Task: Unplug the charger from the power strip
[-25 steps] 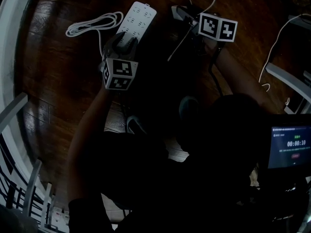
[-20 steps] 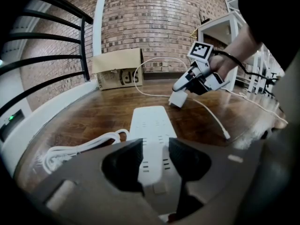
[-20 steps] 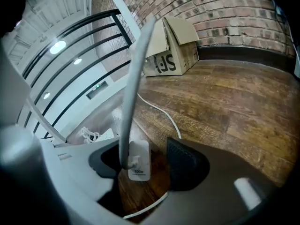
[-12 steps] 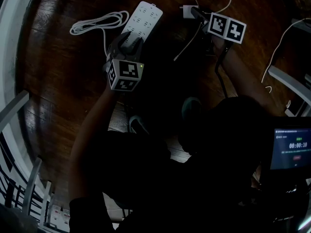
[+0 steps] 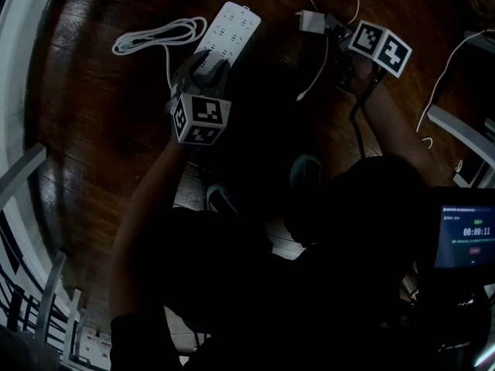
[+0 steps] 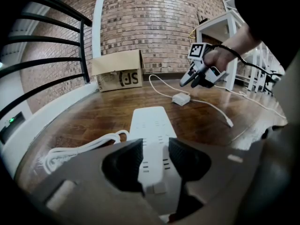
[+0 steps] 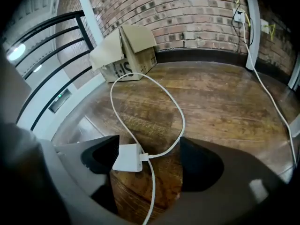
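**Hidden or unclear:** the lower head view is mostly dark, with the person's body (image 5: pixel 255 284) a black mass. The near end of the power strip (image 5: pixel 230 26) is covered by the left hand-held gripper (image 5: pixel 204 66). The charger's cable (image 5: pixel 315 72) is cut off at the top edge of the head view.

**Left hand-held gripper:** pads clamped on both long sides of the power strip, which lies flat on the wooden floor (image 5: pixel 93 130).

**Charger (image 5: pixel 309 22):** white block, out of the strip, on the floor well right of it and between the jaws of the right hand-held gripper (image 5: pixel 334 29).

**Right hand-held gripper:** jaws opening, wide apart. The left pad is just beside the charger, contact not clear; the right pad is clear of it.

**Edges, room:** white railing (image 5: pixel 19 68) curves along the far left. Bare floor lies between strip and charger.

**Surroundings:** coiled cord (image 5: pixel 151 35) left of the strip; cardboard box (image 6: pixel 117 69) against the brick wall (image 6: pixel 159 18) beyond; lit screen (image 5: pixel 464 236) at far right
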`<move>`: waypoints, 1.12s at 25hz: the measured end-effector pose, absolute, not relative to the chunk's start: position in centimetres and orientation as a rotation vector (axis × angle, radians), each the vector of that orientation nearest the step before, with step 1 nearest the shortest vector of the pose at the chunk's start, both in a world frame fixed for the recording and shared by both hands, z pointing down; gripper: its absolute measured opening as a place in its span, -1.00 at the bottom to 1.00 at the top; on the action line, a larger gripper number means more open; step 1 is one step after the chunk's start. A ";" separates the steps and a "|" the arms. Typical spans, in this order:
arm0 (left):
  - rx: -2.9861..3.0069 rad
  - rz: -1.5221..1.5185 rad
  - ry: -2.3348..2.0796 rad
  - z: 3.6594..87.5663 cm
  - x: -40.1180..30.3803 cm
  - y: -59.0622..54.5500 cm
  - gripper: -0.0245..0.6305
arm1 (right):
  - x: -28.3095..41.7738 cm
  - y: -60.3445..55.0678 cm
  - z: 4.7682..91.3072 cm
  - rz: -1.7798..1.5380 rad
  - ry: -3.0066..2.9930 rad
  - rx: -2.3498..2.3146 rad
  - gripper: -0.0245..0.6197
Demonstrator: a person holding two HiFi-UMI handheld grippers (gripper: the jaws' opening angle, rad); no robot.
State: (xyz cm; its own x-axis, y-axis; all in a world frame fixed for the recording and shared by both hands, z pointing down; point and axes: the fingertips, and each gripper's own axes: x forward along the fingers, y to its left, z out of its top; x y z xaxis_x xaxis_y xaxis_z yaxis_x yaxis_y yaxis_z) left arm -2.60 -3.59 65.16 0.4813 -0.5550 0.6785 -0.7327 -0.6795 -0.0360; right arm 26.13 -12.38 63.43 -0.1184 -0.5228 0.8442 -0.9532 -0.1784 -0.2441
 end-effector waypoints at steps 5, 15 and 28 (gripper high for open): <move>2.481 0.992 -1.106 65.0 -2.5 -3.5 -0.39 | 28.7 -13.2 60.7 1.181 -1.657 1.826 0.30; 2.315 0.911 -1.064 63.1 -4.0 -4.5 -0.43 | 22.7 -14.8 56.6 1.177 -1.935 1.702 0.07; 2.477 0.278 -1.404 35.6 -11.9 -11.2 -0.65 | 12.9 -16.1 39.0 1.100 -2.709 1.146 -0.89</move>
State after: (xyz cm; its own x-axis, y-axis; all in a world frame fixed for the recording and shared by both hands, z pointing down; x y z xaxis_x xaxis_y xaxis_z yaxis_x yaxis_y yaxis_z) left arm -11.94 -11.22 35.62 0.5091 -0.8065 0.3005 -0.8602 -0.4885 0.1462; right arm 12.86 -16.06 39.01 -0.7335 -0.6292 0.2569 -0.6303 0.4883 -0.6036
